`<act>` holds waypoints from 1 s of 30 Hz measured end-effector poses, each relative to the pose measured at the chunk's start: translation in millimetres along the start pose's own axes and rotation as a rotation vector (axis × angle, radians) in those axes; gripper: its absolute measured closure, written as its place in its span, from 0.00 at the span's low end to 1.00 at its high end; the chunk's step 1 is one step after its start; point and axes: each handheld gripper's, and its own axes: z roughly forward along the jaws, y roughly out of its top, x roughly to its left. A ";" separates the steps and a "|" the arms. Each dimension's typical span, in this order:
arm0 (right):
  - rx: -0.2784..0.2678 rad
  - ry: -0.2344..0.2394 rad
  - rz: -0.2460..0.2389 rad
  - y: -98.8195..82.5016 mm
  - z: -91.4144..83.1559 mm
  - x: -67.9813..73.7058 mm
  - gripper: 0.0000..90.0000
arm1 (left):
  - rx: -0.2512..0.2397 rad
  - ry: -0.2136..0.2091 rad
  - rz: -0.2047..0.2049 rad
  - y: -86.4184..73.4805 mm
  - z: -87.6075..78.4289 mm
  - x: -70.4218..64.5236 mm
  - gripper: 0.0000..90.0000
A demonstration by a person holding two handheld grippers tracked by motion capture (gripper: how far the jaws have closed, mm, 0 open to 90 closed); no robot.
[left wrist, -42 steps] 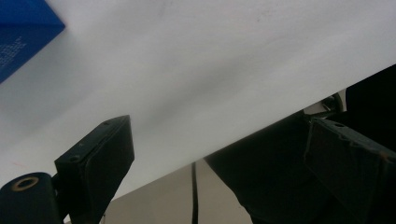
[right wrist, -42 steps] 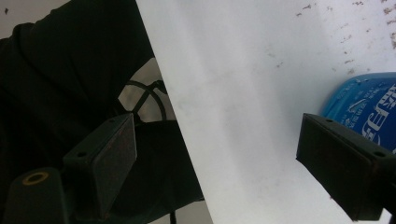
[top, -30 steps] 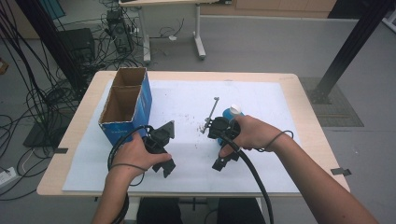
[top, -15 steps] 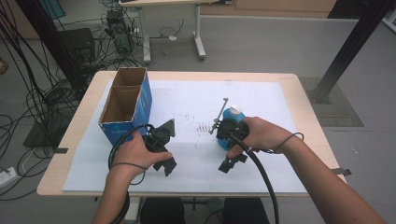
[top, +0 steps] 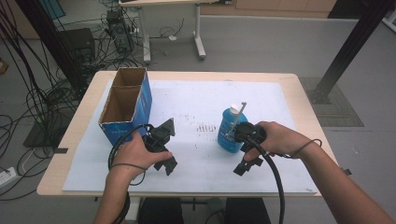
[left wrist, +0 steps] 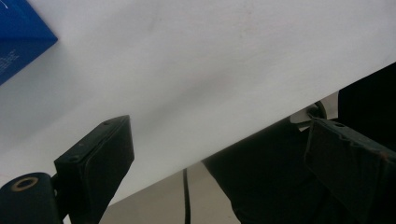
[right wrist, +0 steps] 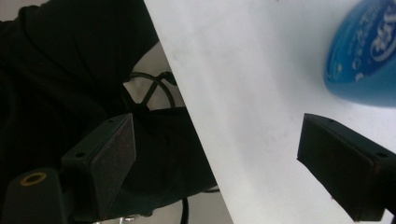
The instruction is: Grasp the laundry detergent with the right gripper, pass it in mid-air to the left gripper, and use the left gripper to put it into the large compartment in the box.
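**Spotter:** Start close to you. What are the two grippers doing?

**Operator:** Low in the high view, my left gripper (top: 169,127) sits left of centre, jaws spread with nothing between them; its own view shows bare white sheet (left wrist: 224,60) between the pads. My right gripper (top: 244,164) is right of centre, jaws also spread and empty, pointing back toward the bottom edge of the frame.

**Spotter:** And the bottle?

**Operator:** The blue bottle (top: 228,130) stands upright on the sheet just above and left of my right hand (top: 273,139), touching or nearly touching the gripper body; I can't tell which. In the right gripper view it is a blue curve at the upper right (right wrist: 362,51), off to the side of the jaws and not between them.

**Spotter:** So which hand is nearer?

**Operator:** The right, clearly; the left is well apart, across the middle of the sheet. The bottle's long axis runs vertically, cap up, with a thin pale stem (top: 238,116) rising at a slant. I judge the right jaws must swing round toward the bottle before any grasp.

**Spotter:** Farther back?

**Operator:** The open cardboard box (top: 140,91) with blue sides, upper left, beyond my left hand (top: 135,154).
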 end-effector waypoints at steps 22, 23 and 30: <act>-0.037 -0.073 0.147 -52.4 -0.8 -32.4 0.12 | -0.003 0.000 0.018 7.6 -1.9 -3.6 0.09; -0.042 -0.073 0.155 -53.8 -0.1 -33.4 0.12 | -0.005 0.004 0.013 7.7 -1.4 -3.4 0.09; -0.084 -0.094 0.190 -66.1 7.5 -43.6 0.12 | -0.011 0.016 0.013 9.0 -2.1 -3.6 0.09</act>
